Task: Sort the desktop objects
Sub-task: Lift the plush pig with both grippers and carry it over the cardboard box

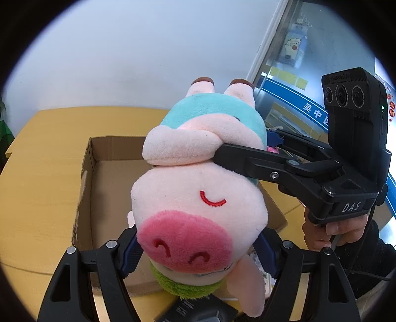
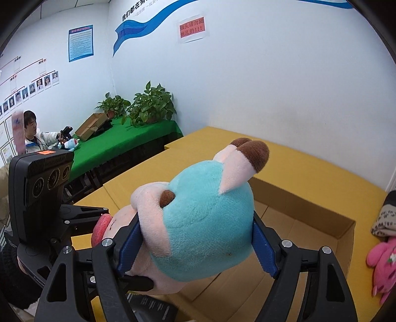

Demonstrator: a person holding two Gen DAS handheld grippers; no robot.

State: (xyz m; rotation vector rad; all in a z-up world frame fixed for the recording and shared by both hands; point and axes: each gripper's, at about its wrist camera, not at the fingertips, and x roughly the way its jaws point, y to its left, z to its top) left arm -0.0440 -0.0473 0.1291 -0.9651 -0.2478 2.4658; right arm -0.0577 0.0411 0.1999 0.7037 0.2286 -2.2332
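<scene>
Left gripper (image 1: 195, 257) clamps the plush pig (image 1: 198, 210) at its head, right gripper (image 2: 195, 245) clamps its teal body (jaws wide), pig held above the open cardboard box (image 1: 99, 158)

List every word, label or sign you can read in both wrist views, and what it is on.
"DAS": on the right gripper body.
"吴中区": blue band on the glass; the last character is partly hidden.
"我们都在努": wall lettering, cut off at the frame edge.
"烟头请勿随地乱扔!!!": red wall notice.
Blue poster, wall photo chart and the camera modules' top labels: too small or blurred to read.
</scene>
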